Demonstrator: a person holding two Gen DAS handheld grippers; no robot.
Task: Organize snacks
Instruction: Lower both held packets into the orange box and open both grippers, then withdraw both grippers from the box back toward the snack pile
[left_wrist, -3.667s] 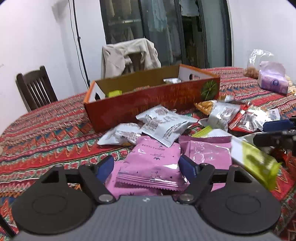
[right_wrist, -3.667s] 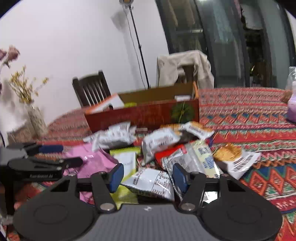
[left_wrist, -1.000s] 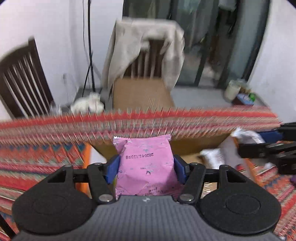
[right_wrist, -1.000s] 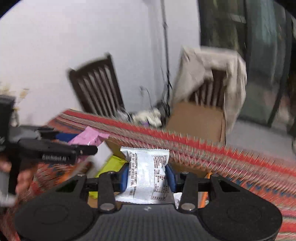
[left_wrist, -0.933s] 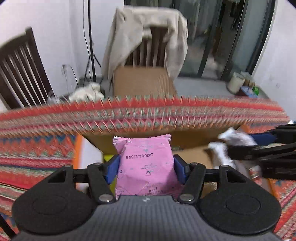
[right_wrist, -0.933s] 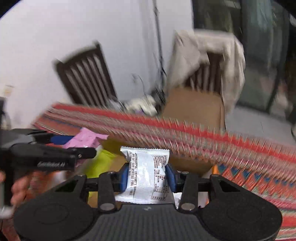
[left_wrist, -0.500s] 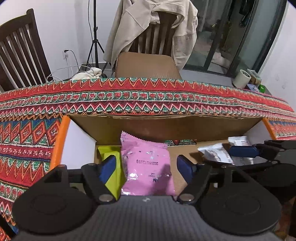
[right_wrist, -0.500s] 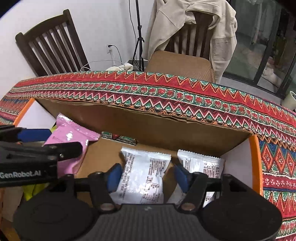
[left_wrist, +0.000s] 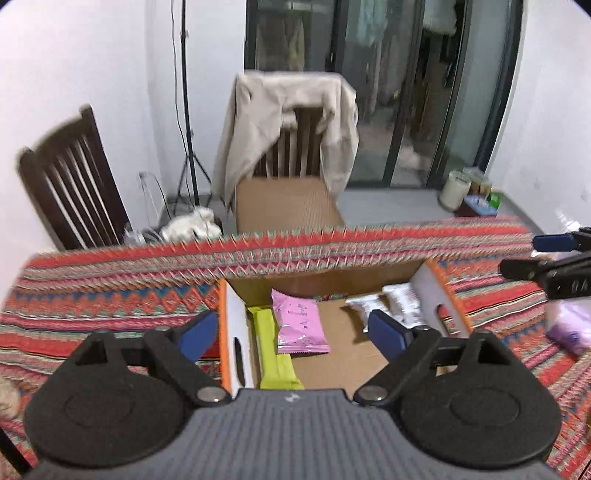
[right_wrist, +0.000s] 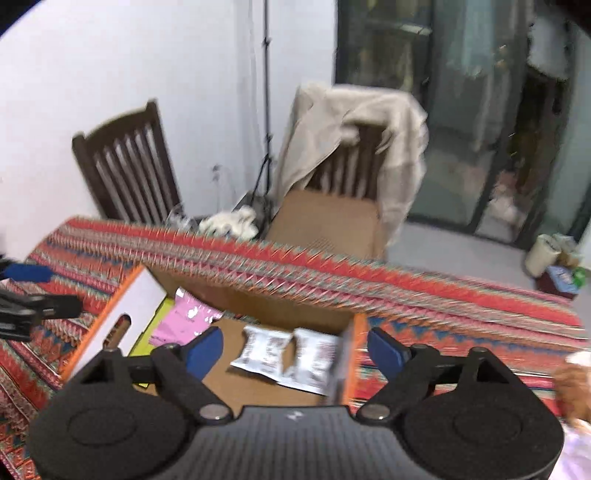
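Patterned tabletop (left_wrist: 110, 295), cardboard box (left_wrist: 373, 273) half-filled with snacks.
Both the left tongs (left_wrist: 291, 334) and right tongs (right_wrist: 295, 349) have just been opening and now stand wide with nothing in them. The pink packet (left_wrist: 301, 326) and green packet (left_wrist: 271, 339) lie at the box's left end, two white packets (right_wrist: 288, 350) at the right. Risk I see: both views are blurred from fast moving, so a swing could clip the box wall or knock the two tongs together.
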